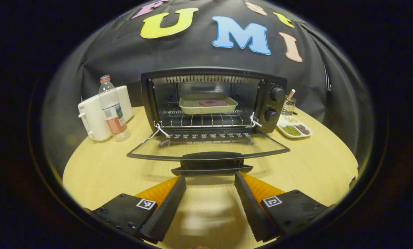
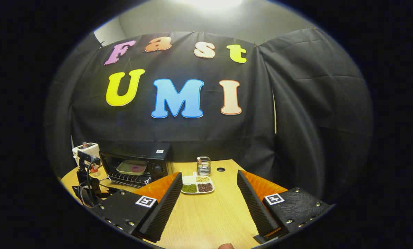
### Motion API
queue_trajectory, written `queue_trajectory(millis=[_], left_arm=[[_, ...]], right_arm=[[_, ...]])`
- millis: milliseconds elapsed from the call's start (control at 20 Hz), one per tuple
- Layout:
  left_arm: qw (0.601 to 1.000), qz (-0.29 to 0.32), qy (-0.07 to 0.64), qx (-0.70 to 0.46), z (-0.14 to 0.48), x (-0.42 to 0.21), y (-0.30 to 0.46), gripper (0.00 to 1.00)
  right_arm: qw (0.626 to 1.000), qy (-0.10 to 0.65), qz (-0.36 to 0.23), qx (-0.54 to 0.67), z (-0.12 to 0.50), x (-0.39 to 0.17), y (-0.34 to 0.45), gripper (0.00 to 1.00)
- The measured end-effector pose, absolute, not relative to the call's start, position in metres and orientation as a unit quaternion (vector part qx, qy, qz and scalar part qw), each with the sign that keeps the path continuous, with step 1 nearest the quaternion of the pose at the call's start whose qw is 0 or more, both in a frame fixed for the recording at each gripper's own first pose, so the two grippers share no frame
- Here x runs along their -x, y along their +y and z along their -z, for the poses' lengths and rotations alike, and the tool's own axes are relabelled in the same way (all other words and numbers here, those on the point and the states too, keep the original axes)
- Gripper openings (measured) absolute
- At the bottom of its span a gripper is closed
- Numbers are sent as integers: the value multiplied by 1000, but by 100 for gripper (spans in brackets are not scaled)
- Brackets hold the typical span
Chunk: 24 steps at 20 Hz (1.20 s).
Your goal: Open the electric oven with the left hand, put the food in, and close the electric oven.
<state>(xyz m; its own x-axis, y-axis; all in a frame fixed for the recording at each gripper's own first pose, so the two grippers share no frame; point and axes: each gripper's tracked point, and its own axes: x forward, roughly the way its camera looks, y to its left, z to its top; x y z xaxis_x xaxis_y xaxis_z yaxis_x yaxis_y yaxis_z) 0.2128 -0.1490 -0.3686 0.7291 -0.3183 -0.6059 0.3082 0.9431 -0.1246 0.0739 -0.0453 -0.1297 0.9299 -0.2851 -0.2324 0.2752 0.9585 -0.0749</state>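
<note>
Left gripper view: oven [image 1: 213, 100] at table [image 1: 99, 166] centre, far side, door [image 1: 208, 147] dropped flat toward the near edge. Tray [image 1: 208, 103] on the rack [image 1: 204, 119] inside, a pinkish piece of food [image 1: 213, 102] lying in it. Two knobs [image 1: 277, 94] stacked on the oven's right panel. Door handle [image 1: 211, 165] just beyond the tips of the left gripper [image 1: 210, 183]; fingers spread wide, nothing between them, handle not clasped; contact with the tips cannot be judged. White appliance [image 1: 92, 117] at far left, bottle [image 1: 112, 109] standing just in front of it. Divided dish [image 1: 294, 130] of grains right of the oven, wire holder [image 1: 289, 105] behind the dish.

Right gripper view: right gripper [image 2: 210, 188] held back and to the right of the oven, well apart from it, fingers wide apart and empty over bare table [image 2: 213, 214]. Oven [image 2: 137, 166] seen at far left from an angle, top panel visible, tray [image 2: 132, 167] and food [image 2: 136, 168] visible through the opening. Left gripper [image 2: 89, 180], as seen from here, a dark body with cables in front of the oven, partly behind the near finger; finger spacing not readable here. Dish [image 2: 197, 186] centred between the right fingers farther off, holder [image 2: 203, 166] beyond it, a small round hole [image 2: 221, 169] in the tabletop right of the holder. White appliance [image 2: 86, 149] peeking out left of the oven. A fingertip [image 2: 226, 246] at the bottom edge.
</note>
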Motion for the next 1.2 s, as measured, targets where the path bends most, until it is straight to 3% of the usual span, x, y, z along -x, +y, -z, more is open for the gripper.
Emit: queue_trajectory(millis=[250,500,600,650,700,750,950,1000,1050,1150,1200], left_arm=[[946,174,275,-2,329,-230,-151,100],[956,176,233,-6,298,-257,-154,96],[960,180,217,-7,287,-270,-157,100],[960,185,208,-3,281,-278,-161,96],[961,188,202,0,276,-286,-163,100],[963,189,195,1,270,-294,-164,96],[968,198,156,6,234,-306,-170,96],[968,201,147,10,222,-304,-172,91],[970,203,136,13,209,-299,-171,100],[973,204,108,19,177,-284,-169,96],[974,202,97,23,160,-273,-166,100]], right_arm=[[984,118,128,27,130,-77,-39,98],[984,121,126,22,132,-81,-35,98],[984,123,129,22,134,-83,-36,98],[984,124,130,21,135,-84,-36,98],[984,122,132,19,134,-84,-36,98],[983,122,133,19,135,-84,-36,98],[983,118,138,14,133,-88,-35,98],[984,112,139,13,129,-90,-36,98],[985,105,137,13,123,-90,-36,98],[988,90,129,12,111,-91,-35,98],[989,84,121,10,105,-91,-35,98]])
